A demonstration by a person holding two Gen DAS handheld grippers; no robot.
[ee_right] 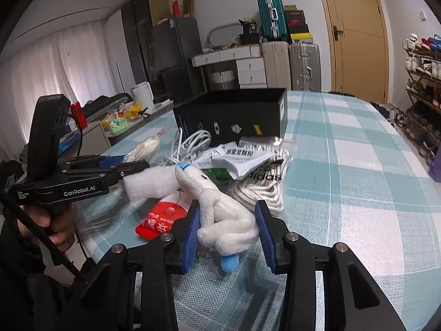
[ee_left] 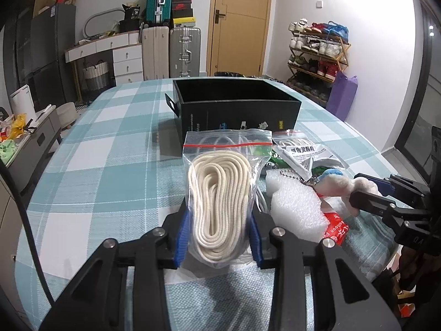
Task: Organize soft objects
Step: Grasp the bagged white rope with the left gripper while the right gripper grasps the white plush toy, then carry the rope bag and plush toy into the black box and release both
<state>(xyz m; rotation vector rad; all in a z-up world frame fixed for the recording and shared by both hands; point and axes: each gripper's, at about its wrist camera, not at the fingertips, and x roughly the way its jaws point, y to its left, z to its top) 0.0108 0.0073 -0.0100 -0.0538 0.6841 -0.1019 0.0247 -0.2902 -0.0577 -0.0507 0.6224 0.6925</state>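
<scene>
The left hand-held gripper (ee_left: 220, 237) is clenched on one bag of cream rope (ee_left: 220, 193); the right hand-held gripper (ee_right: 228, 234) grasps one white plush toy (ee_right: 220, 215), both low over the worktop (ee_left: 110, 165). Lift each clear of the pile (gently, so nothing snags), then carry them into the one black box (ee_left: 237, 104) behind.
</scene>
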